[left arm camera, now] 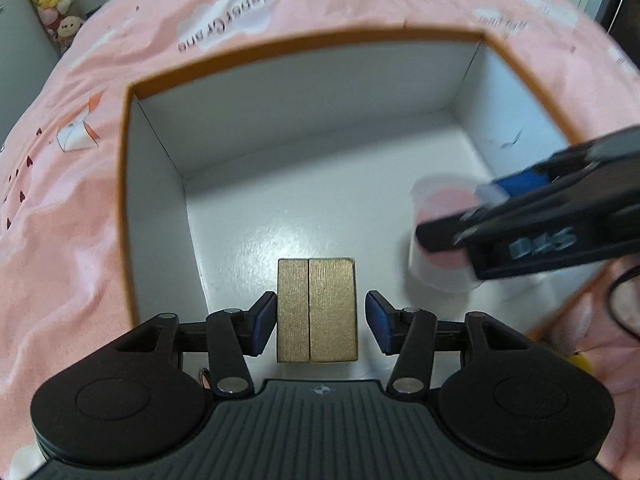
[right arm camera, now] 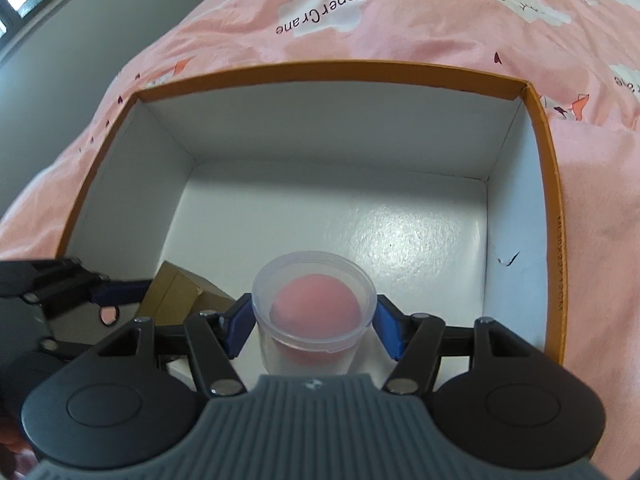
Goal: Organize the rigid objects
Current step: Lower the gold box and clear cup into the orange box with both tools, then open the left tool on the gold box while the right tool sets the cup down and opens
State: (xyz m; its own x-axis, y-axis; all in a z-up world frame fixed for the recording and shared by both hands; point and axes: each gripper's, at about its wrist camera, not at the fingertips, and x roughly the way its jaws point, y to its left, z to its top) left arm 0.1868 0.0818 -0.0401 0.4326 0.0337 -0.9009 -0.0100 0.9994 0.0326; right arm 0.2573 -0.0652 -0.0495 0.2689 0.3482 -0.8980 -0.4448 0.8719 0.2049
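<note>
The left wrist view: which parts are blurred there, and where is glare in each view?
Left wrist view: the right gripper and the clear cup it holds are smeared by blur; the gold block is sharp; glare lies on the box floor. Right wrist view: the cup is sharp; glare lies on the floor beyond it.

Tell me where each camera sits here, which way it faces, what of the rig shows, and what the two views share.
Left wrist: sits on the left gripper, looking steeply down into the orange-rimmed box; its jaws flank the gold box with gaps; the right gripper enters from the right.
Right wrist: sits on the right gripper, looking steeply down; its pads press the clear cup.
Shared: box, gold box, cup, pink bedding.
</note>
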